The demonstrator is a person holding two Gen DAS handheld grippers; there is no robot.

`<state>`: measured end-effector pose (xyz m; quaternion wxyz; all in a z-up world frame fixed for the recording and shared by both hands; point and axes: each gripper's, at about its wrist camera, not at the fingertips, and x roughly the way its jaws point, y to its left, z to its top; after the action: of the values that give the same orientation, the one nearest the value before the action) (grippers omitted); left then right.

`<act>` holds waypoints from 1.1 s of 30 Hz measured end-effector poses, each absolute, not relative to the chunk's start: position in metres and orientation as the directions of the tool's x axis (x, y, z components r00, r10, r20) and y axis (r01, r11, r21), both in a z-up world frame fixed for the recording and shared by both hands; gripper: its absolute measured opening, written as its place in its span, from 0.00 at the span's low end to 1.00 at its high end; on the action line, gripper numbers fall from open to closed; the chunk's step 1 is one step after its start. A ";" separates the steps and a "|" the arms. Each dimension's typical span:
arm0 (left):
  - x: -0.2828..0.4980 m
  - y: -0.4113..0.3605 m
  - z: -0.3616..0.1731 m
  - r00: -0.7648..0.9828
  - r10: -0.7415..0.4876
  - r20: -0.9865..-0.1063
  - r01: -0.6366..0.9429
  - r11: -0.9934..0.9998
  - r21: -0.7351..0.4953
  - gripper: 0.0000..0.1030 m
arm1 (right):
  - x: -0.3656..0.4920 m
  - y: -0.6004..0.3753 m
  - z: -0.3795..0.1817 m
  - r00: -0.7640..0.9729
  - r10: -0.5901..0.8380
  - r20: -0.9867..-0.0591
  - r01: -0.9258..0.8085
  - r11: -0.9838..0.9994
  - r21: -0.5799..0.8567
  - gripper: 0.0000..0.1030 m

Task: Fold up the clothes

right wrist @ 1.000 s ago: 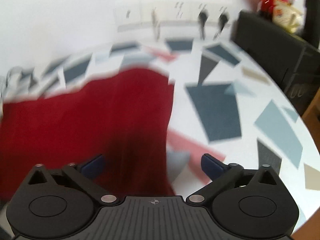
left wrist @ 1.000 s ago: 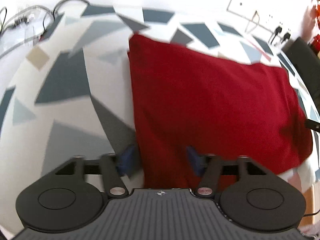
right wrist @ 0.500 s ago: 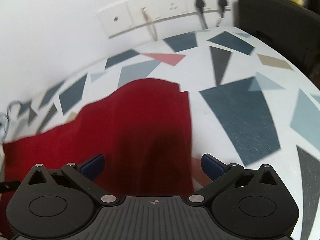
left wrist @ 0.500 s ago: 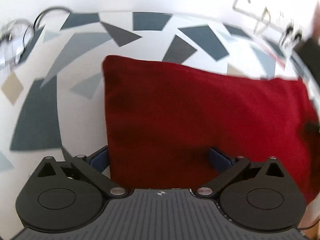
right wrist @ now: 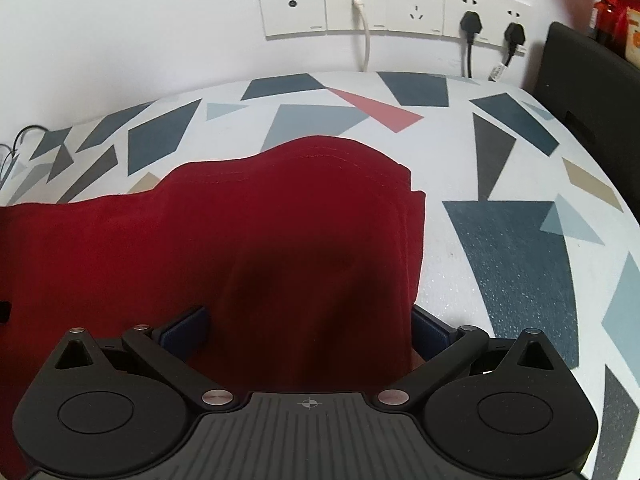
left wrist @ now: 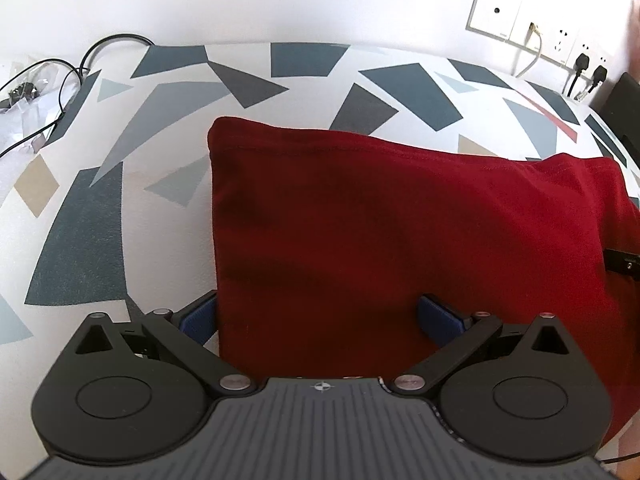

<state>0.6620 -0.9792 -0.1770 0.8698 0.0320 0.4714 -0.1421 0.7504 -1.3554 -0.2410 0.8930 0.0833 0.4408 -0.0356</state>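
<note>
Around the white tablecloth with grey and blue geometric shapes (right wrist: 500, 248)

Behind it, white wall sockets (right wrist: 392, 6) hold two black plugs (right wrist: 490, 28); black cables (left wrist: 72, 76) lie at its far-left corner.

Both grippers' jaws wide apart.

Ahead of both claws lies a red garment (left wrist: 400, 232) of soft, matt, faintly fuzzy cloth with stitched hems. The tablecloth (right wrist: 520, 248) beneath looks matt and finely grainy. The left gripper (left wrist: 320, 316) and right gripper (right wrist: 308, 324) are matt black plastic with small shiny metal pins.
</note>
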 end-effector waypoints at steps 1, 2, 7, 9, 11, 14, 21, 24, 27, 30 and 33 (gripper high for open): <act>0.661 -0.980 -0.177 0.517 -0.213 -0.829 0.272 0.959 -0.077 1.00 | 0.752 -1.358 -0.240 0.603 0.022 -0.798 0.135 0.982 0.129 0.99; 0.661 -0.980 -0.177 0.516 -0.206 -0.831 0.262 0.962 -0.076 1.00 | 0.752 -1.360 -0.239 0.600 0.032 -0.799 0.138 0.980 0.143 0.99; 0.660 -0.981 -0.176 0.512 -0.187 -0.838 0.232 0.970 -0.075 1.00 | 0.748 -1.385 -0.237 0.627 0.061 -0.777 0.195 0.953 0.232 0.99; 0.660 -0.981 -0.176 0.513 -0.188 -0.837 0.233 0.970 -0.074 1.00 | 0.749 -1.388 -0.238 0.628 0.069 -0.775 0.191 0.952 0.240 0.99; 0.661 -0.982 -0.176 0.512 -0.184 -0.839 0.231 0.970 -0.072 1.00 | 0.752 -1.382 -0.238 0.611 0.050 -0.790 0.163 0.969 0.187 0.99; 0.663 -0.985 -0.177 0.513 -0.174 -0.841 0.222 0.973 -0.065 1.00 | 0.757 -1.368 -0.239 0.594 0.029 -0.804 0.137 0.981 0.136 0.99; 0.663 -0.987 -0.177 0.514 -0.166 -0.841 0.210 0.975 -0.064 1.00 | 0.760 -1.350 -0.240 0.599 0.036 -0.800 0.118 0.984 0.132 0.99; 0.663 -0.987 -0.177 0.514 -0.165 -0.842 0.206 0.976 -0.065 1.00 | 0.758 -1.350 -0.240 0.604 0.038 -0.796 0.113 0.985 0.132 0.99; 0.664 -0.987 -0.176 0.509 -0.160 -0.845 0.198 0.978 -0.066 1.00 | 0.757 -1.349 -0.241 0.609 0.034 -0.793 0.108 0.986 0.126 0.99; 0.665 -0.987 -0.175 0.499 -0.154 -0.853 0.186 0.980 -0.068 1.00 | 0.758 -1.349 -0.242 0.605 0.030 -0.795 0.111 0.986 0.121 0.99; 0.667 -0.988 -0.174 0.490 -0.152 -0.859 0.187 0.980 -0.067 1.00 | 0.758 -1.349 -0.242 0.606 0.025 -0.795 0.109 0.988 0.114 0.99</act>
<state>0.6668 -0.9878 -0.1744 0.8628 0.0177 0.4956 -0.0980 0.7579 -1.3487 -0.2416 0.8930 0.0753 0.4430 -0.0235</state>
